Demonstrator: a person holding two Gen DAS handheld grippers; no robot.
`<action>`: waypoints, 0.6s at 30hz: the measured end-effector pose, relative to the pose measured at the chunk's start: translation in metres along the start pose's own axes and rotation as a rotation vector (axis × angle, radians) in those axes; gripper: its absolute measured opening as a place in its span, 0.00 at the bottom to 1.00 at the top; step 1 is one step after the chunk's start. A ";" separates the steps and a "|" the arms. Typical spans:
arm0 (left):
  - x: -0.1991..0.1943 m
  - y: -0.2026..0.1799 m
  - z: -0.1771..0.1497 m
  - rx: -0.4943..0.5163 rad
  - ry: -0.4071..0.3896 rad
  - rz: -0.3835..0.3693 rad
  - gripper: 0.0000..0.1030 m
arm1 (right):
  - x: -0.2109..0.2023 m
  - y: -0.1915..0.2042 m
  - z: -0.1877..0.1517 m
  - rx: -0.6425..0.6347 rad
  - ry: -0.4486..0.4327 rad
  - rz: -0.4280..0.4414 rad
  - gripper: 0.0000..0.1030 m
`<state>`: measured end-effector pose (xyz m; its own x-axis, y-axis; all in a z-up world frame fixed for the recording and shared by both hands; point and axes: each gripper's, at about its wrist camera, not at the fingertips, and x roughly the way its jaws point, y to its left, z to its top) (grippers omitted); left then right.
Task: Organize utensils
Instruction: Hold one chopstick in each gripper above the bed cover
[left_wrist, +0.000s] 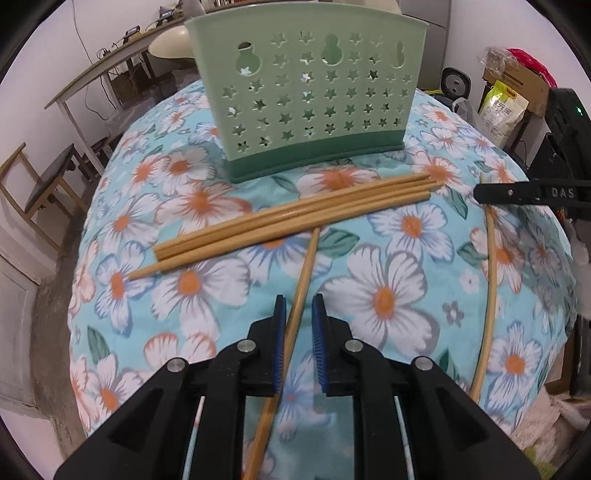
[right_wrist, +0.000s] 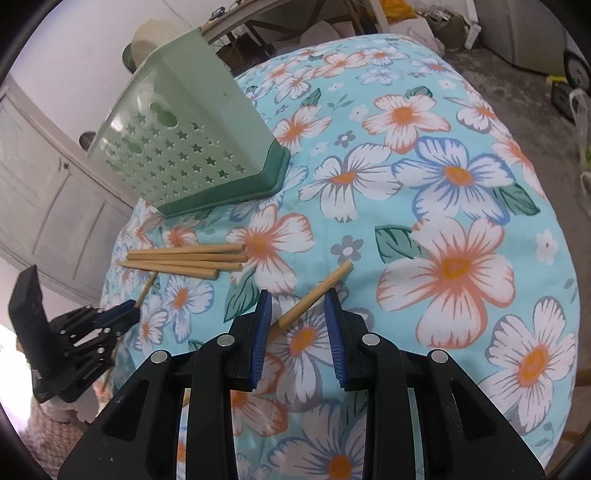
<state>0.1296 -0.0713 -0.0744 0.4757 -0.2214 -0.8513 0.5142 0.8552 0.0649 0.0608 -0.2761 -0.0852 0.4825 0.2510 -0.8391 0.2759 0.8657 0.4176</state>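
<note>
Chopsticks lie scattered on a flowered cloth (left_wrist: 388, 295) as two hand-held grippers work at tidying them into a green holder (left_wrist: 306, 92). The left gripper (left_wrist: 299, 306) straddles one chopstick (left_wrist: 304, 273), its blue pads (left_wrist: 279, 325) close on either side, though whether they actually press the stick cannot be told. The right gripper (right_wrist: 297, 306) is parted around the end of another chopstick (right_wrist: 314, 295), which lies slantwise between the jaws and seems to touch only the left pad. Pick-up appears to be the step in hand. Next, each stick likely needs a firm pinch, a lift clear of the cloth and a tilt upright over the holder's open top. Four more chopsticks (left_wrist: 295, 218) lie bundled just in front of the holder, pale bamboo, thin and smooth. The holder stands upright, star-pierced, on a darker green base.
</note>
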 end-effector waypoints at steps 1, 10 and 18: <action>0.001 -0.001 0.003 0.003 0.002 -0.003 0.13 | -0.001 -0.003 0.001 0.015 0.001 0.013 0.26; 0.013 -0.006 0.016 0.009 0.022 0.006 0.11 | -0.007 -0.010 -0.003 0.082 -0.027 0.035 0.19; -0.004 -0.009 0.018 0.010 -0.024 -0.001 0.05 | -0.022 -0.007 -0.006 0.116 -0.075 0.080 0.14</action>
<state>0.1358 -0.0866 -0.0622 0.4918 -0.2334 -0.8388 0.5220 0.8501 0.0695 0.0438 -0.2850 -0.0717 0.5665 0.2808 -0.7747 0.3258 0.7872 0.5235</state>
